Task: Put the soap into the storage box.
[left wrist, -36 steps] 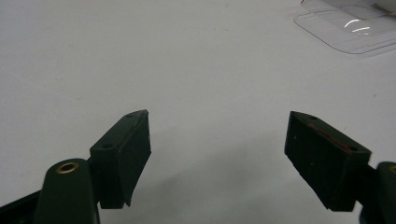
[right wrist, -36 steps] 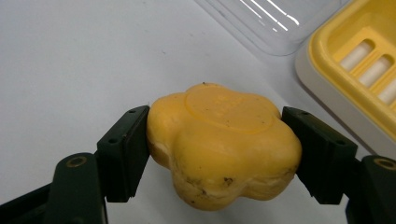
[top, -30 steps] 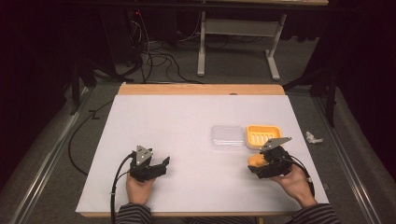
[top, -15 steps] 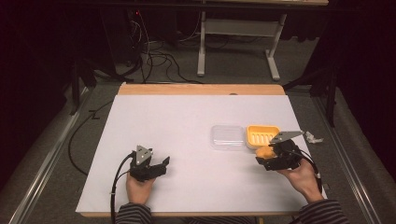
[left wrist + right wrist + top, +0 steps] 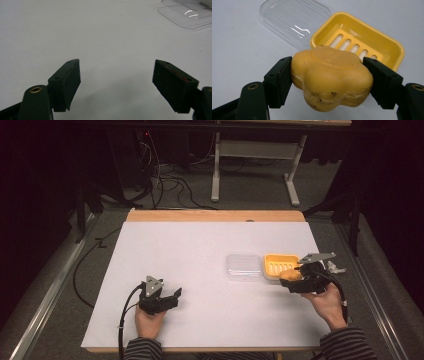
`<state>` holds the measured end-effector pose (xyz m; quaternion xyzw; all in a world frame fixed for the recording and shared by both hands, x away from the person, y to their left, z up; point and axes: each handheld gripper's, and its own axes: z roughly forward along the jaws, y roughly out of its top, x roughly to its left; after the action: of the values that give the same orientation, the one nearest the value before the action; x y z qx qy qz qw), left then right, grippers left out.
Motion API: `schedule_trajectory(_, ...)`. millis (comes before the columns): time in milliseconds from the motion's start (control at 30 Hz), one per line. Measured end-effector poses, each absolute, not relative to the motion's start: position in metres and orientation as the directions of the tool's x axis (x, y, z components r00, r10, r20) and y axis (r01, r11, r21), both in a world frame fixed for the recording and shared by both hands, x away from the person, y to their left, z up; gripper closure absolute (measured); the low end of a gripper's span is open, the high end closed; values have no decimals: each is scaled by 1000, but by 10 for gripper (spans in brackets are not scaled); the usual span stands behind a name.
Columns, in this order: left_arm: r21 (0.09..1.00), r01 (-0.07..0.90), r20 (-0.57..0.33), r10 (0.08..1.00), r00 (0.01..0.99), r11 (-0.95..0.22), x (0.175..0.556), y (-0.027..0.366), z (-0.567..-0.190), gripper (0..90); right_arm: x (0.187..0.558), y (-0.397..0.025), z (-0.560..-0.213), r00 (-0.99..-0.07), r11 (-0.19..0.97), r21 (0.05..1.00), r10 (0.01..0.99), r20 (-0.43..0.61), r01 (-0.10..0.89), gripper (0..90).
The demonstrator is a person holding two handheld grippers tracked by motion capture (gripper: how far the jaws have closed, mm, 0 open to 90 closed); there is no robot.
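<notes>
Left hand-held gripper (image 5: 172, 296): held low at the near left, jaws spread wide apart, nothing between them; left hand (image 5: 149, 322) behind it, striped sleeve. Right hand-held gripper (image 5: 291, 279): at the right, jaws pressed against a load; right hand (image 5: 327, 303) behind it.

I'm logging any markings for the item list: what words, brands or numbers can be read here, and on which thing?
None can be read.
Soap, held in the right tongs: a raised stamp on its top face, too faint to read.
Yellow soap dish: no text seen.
Clear lid: no text seen.
Left tongs: no text seen.
</notes>
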<state>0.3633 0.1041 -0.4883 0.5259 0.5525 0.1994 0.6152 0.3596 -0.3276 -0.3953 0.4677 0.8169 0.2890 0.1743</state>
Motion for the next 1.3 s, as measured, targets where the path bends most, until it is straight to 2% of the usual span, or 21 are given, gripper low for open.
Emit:
schedule_trajectory(700, 867, 337, -471, 826, 310, 368, 363, 104, -488, 232, 380, -346, -401, -416, 272, 672, 908, 58, 689, 275)
schedule_trajectory(1300, 867, 340, -469, 828, 308, 365, 364, 104, -489, 234, 403, -348, -417, -349, 216, 676, 935, 64, 704, 276)
